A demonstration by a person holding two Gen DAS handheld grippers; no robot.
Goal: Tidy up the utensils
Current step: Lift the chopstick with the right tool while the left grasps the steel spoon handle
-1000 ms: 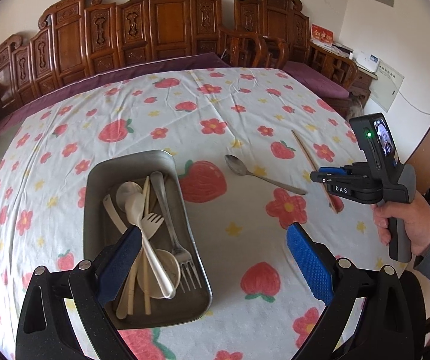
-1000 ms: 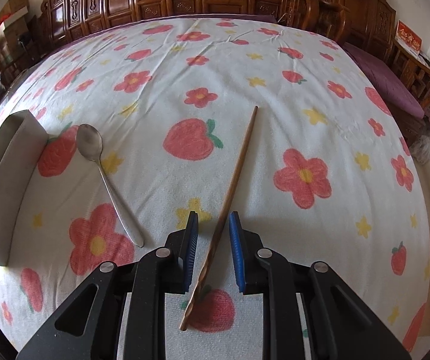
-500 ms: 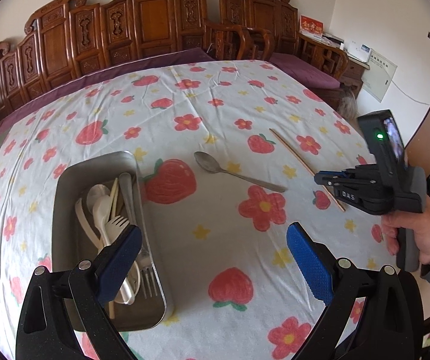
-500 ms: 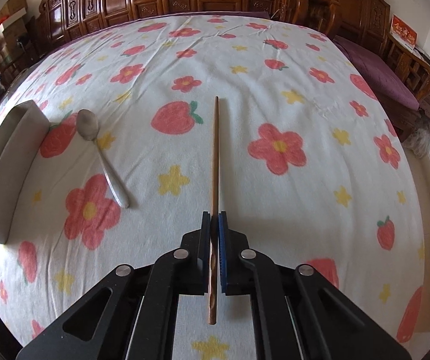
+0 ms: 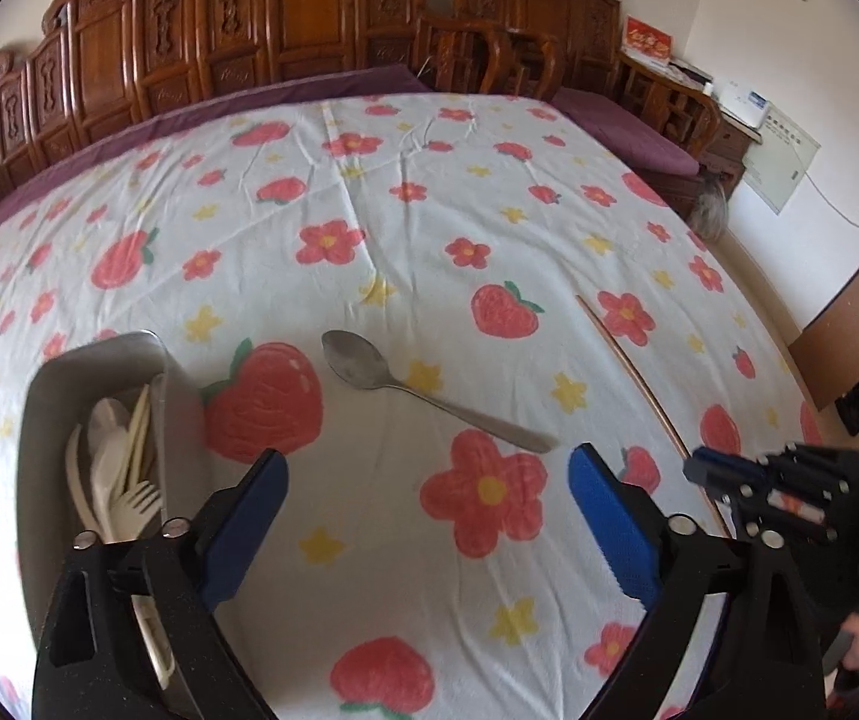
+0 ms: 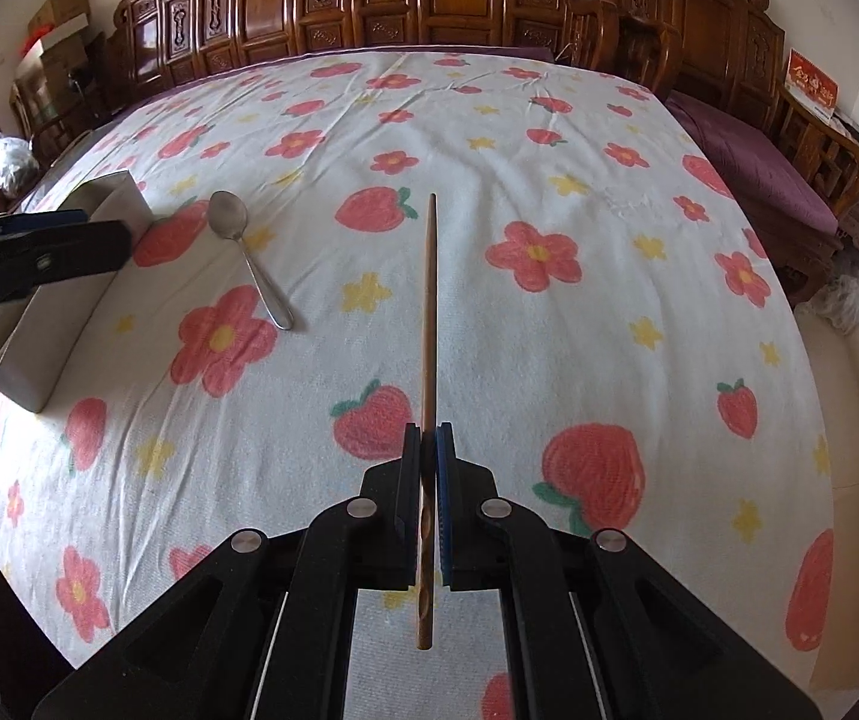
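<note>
Right tool (image 6: 428, 450) has just clamped the wooden chopstick (image 6: 429, 300) and lifted it off the strawberry-print tabletop (image 6: 549, 360). Left tool (image 5: 429, 516), jaws wide and empty though just narrowing a touch, has swung from the metal tray (image 5: 180, 384) toward the steel spoon (image 5: 423, 390) — likely next.

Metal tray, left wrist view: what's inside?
The metal tray holds pale plastic cutlery: a fork, spoons, chopstick-like sticks. The left hand-held gripper covers its near end, so contents there are hidden.
</note>
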